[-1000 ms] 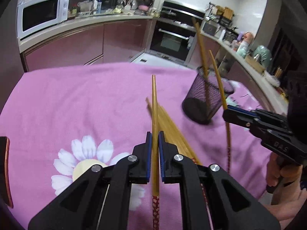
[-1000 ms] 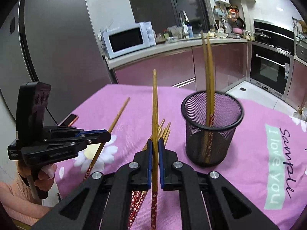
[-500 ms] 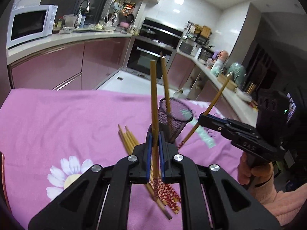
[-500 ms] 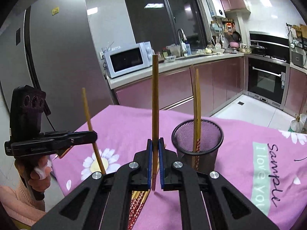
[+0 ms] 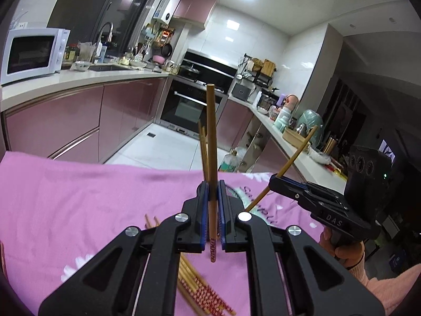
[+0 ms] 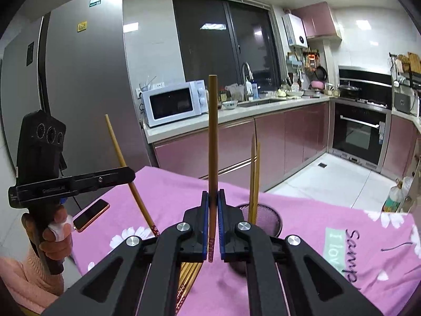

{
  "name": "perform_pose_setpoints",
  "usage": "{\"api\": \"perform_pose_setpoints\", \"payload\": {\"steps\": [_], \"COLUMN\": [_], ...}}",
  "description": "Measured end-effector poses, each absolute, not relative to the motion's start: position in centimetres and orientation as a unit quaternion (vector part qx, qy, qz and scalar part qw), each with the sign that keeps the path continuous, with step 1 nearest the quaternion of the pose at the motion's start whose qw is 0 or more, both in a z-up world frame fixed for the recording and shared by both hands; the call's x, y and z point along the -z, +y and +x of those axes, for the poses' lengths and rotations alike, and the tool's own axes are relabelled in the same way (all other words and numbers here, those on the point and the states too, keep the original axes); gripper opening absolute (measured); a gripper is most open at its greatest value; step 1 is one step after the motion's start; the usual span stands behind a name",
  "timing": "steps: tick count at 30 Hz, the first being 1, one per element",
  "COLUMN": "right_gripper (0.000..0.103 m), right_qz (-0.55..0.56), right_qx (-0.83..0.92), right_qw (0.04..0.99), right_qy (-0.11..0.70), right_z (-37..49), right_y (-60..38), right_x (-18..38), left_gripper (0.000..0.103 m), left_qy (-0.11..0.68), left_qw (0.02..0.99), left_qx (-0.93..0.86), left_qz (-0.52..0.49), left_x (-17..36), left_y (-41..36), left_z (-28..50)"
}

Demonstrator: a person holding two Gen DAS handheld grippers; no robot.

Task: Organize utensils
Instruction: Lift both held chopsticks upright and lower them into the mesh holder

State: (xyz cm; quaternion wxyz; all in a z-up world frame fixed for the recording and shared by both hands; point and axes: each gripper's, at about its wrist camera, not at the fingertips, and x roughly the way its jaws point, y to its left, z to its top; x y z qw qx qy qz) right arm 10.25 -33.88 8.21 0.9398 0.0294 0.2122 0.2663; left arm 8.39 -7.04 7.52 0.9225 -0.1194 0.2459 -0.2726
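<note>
My left gripper (image 5: 212,187) is shut on a wooden chopstick (image 5: 211,137) held upright above the pink tablecloth (image 5: 79,192). My right gripper (image 6: 213,197) is shut on another chopstick (image 6: 212,131), also upright. Each gripper shows in the other's view: the right one (image 5: 273,180) with its tilted chopstick (image 5: 294,158), the left one (image 6: 131,175) with its tilted chopstick (image 6: 123,160). The black mesh holder (image 6: 265,218) stands just behind my right fingers with two chopsticks (image 6: 254,181) in it. Several loose chopsticks (image 5: 202,292) lie on the cloth below.
A phone (image 6: 90,214) lies near the table's left edge. Kitchen counters with a microwave (image 6: 175,104) and an oven (image 6: 360,131) stand beyond the table. The person's hands (image 6: 56,239) hold the gripper handles at either side.
Both grippers have risen and tipped upward with their chopsticks. The holder has dropped low in the right wrist view and gone behind the fingers in the left wrist view.
</note>
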Motion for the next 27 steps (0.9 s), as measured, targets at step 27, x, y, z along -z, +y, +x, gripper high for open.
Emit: {"api": "perform_pose_setpoints", "payload": {"steps": [27], "right_gripper": [0.005], "right_qz": [0.021], "right_qx": [-0.237], "right_qw": [0.947], "right_qy": [0.217], "right_z": [15.2], "right_y": [-35.7], "right_x": [-9.5], "left_gripper": [0.007], "left_qy": [0.240], "left_qw": [0.931], "left_qx": [0.261], "left_qz": [-0.085], "left_x": [-11.4], "left_y": [-12.6], "left_z": [15.7]}}
